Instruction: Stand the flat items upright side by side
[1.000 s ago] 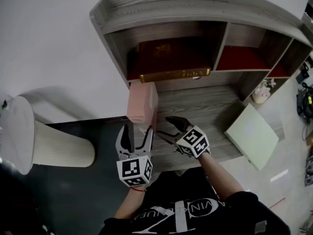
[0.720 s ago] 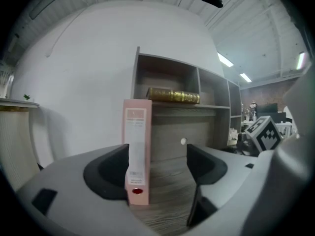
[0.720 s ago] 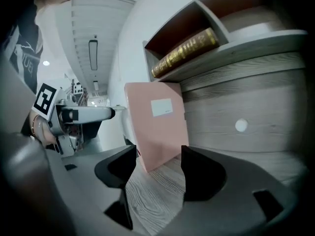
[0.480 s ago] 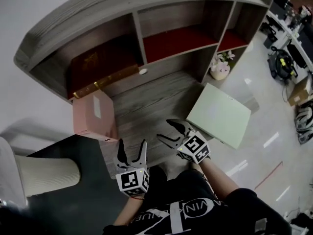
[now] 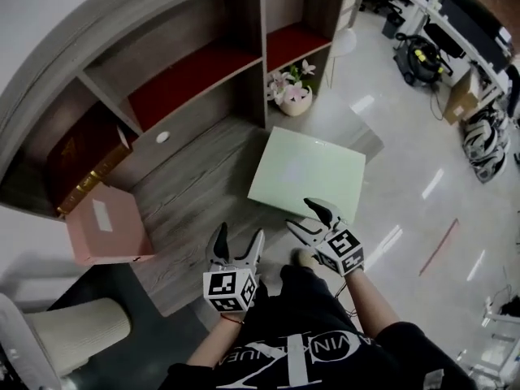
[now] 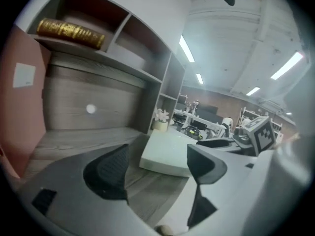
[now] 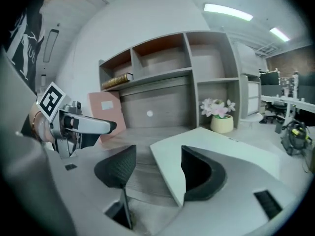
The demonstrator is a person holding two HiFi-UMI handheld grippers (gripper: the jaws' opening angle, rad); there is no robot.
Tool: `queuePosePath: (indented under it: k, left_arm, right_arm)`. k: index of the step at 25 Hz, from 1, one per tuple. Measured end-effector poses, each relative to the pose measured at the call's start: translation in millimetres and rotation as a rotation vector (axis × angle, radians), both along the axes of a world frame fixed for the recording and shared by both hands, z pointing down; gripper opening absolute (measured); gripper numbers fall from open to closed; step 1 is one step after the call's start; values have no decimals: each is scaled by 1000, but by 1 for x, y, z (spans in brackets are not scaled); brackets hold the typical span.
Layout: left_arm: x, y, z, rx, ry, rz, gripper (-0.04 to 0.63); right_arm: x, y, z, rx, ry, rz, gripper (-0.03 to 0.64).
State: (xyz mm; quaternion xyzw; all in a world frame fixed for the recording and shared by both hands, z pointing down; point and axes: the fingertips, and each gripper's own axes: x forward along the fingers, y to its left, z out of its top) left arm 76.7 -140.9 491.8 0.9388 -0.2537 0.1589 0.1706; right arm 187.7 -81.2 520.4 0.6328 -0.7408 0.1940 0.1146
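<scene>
A pale green flat box (image 5: 309, 173) lies flat on the grey wooden desk (image 5: 203, 193), its right part over the desk's edge. A pink box (image 5: 106, 230) stands upright at the desk's left end. A dark red book with a gold edge (image 5: 81, 157) lies flat in the left shelf compartment. My right gripper (image 5: 311, 215) is open at the green box's near corner; in the right gripper view that corner (image 7: 170, 166) sits between the jaws, pads apart from it. My left gripper (image 5: 237, 246) hangs open over the desk's front edge, nothing in it.
A shelf unit (image 5: 195, 63) with red-backed compartments rises behind the desk. A small pot of flowers (image 5: 292, 96) stands at its right end. A white ribbed cylinder (image 5: 73, 335) stands at lower left. Shiny floor and office clutter (image 5: 422, 55) lie to the right.
The head view has swung right, so the desk sits further left and more turned. Both grippers have shifted right; the right one has come up to the green box's near corner. Jaws stay open.
</scene>
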Motion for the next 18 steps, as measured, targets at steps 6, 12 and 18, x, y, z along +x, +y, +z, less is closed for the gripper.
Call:
queuePosePath:
  k: [6, 12, 18]
  left_arm:
    - [62, 42, 19, -98, 14, 154, 353]
    - [104, 84, 43, -353, 86, 180, 353]
    - [137, 121, 72, -606, 173, 177, 353]
  right_arm:
    - [50, 56, 16, -40, 2, 164, 293]
    - [83, 105, 29, -82, -4, 283, 287]
    - [101, 125, 40, -94, -24, 328, 270]
